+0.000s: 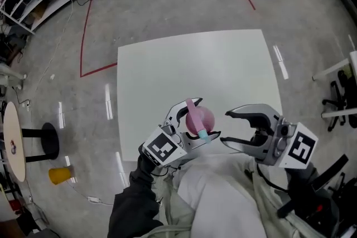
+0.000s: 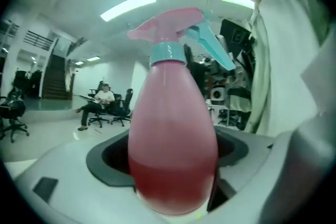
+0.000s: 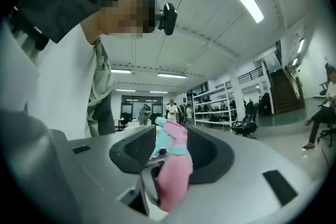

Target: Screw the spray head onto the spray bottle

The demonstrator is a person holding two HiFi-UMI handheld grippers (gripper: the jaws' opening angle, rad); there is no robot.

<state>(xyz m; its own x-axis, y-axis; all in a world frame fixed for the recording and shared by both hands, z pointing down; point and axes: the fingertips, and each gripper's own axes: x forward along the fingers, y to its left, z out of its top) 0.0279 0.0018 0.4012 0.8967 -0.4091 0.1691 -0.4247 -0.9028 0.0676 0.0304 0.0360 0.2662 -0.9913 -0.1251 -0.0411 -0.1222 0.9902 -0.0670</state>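
Ok, left tool (image 1: pixel 202 120) was clamped wide on the pink spray bottle (image 2: pixel 173 139), darker in its lower half, above the tabletop's (image 1: pixel 223 64) near edge. The pink spray head (image 2: pixel 170 29), with teal collar (image 2: pixel 168 53) and trigger (image 2: pixel 215 50), sat on its neck. Right tool (image 1: pixel 225 127) gaped over the same edge, gripping nothing.

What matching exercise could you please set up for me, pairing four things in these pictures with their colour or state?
Things:
1 bottle
2 trigger
3 table
4 right gripper

Descriptions:
a white
b open, holding nothing
c pink
d light blue

Pairs: 1-c; 2-d; 3-a; 4-b
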